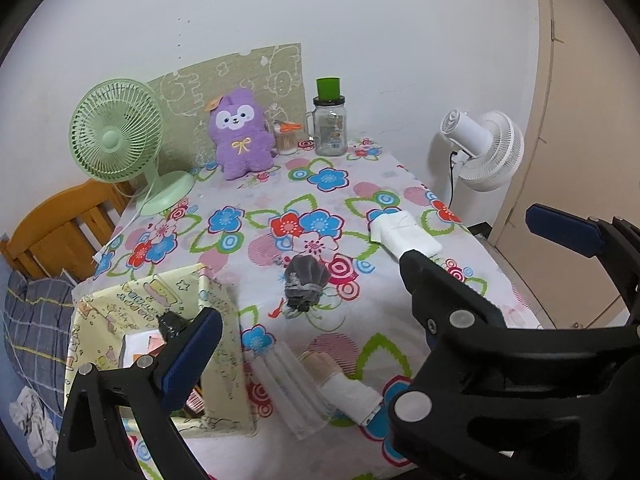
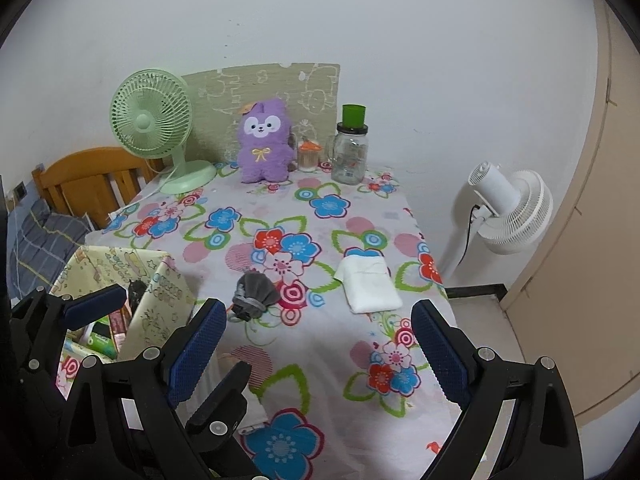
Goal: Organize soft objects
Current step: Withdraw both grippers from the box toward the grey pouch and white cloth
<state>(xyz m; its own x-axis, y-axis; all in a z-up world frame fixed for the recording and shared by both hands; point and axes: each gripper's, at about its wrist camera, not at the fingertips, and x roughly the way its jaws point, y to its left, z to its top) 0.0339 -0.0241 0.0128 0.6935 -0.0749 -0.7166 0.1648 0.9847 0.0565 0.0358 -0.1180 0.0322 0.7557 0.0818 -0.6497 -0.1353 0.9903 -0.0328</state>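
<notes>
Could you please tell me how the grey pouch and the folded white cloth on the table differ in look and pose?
The grey pouch is dark and velvety, while the folded white cloth is pale and plain. The grey pouch is bunched into a rounded lump, cinched with a cord at one end; the folded white cloth lies flat as a rectangle. The pouch sits mid-table, nearer the yellow fabric box; the cloth lies toward the table's right edge. Both are soft, rest on the floral tablecloth, and are untouched by either claw.

The left gripper (image 1: 308, 300) and the right gripper (image 2: 316, 344) are built from black plastic frames. 2 fingers (image 2: 196, 352) on each are covered with dark blue textured pads, and round silver screws are seen at the joints.
</notes>
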